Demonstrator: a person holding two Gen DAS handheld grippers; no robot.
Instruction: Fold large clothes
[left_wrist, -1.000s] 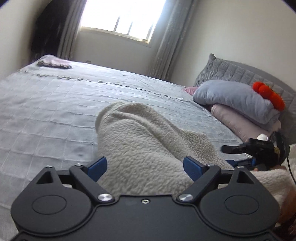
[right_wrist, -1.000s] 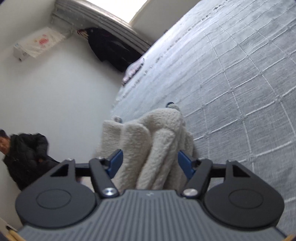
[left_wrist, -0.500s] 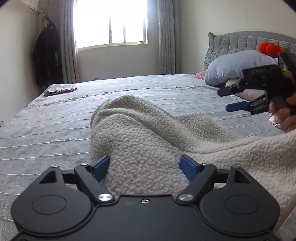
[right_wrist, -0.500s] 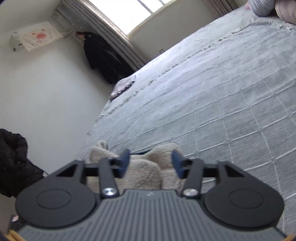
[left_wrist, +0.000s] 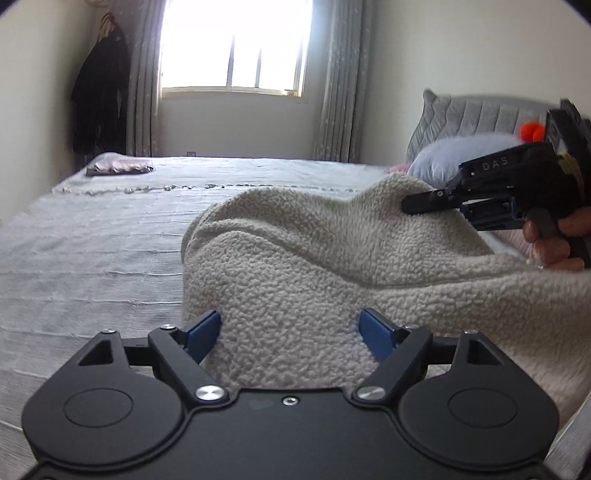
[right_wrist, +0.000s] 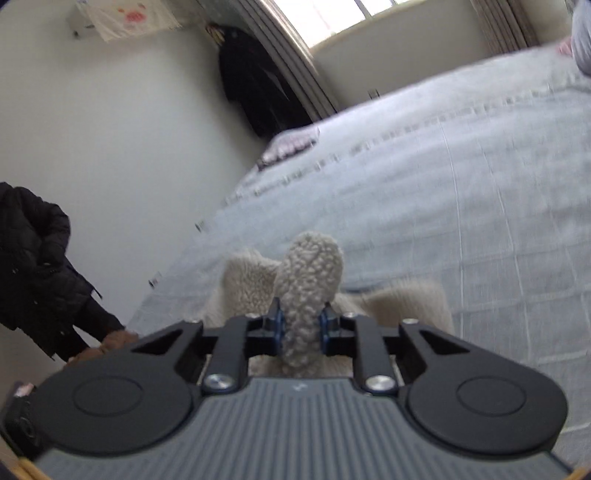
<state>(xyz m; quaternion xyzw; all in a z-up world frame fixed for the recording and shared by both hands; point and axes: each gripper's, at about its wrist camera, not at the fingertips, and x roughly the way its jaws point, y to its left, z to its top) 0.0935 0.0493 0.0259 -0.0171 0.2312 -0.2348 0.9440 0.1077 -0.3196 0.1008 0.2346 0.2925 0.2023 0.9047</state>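
A cream fleece garment (left_wrist: 314, 258) lies bunched on the grey bed (left_wrist: 92, 236). My left gripper (left_wrist: 291, 332) is open, its blue fingertips (left_wrist: 201, 330) set wide on either side of a fold of the fleece. My right gripper (right_wrist: 300, 325) is shut on a thick fold of the same fleece (right_wrist: 308, 280) and holds it above the bed. The right gripper also shows in the left wrist view (left_wrist: 417, 202), at the right, pinching the garment's raised edge.
Pillows (left_wrist: 450, 158) and a red plush piece (left_wrist: 532, 131) sit by the grey headboard at the right. A small folded cloth (left_wrist: 118, 168) lies at the bed's far left corner. A dark coat (left_wrist: 99, 96) hangs by the window. A person in a black jacket (right_wrist: 37, 273) stands left of the bed.
My right gripper has closed on a fold of the fleece and lifted it. The left wrist view has levelled out; the left gripper has stayed open around the fleece.
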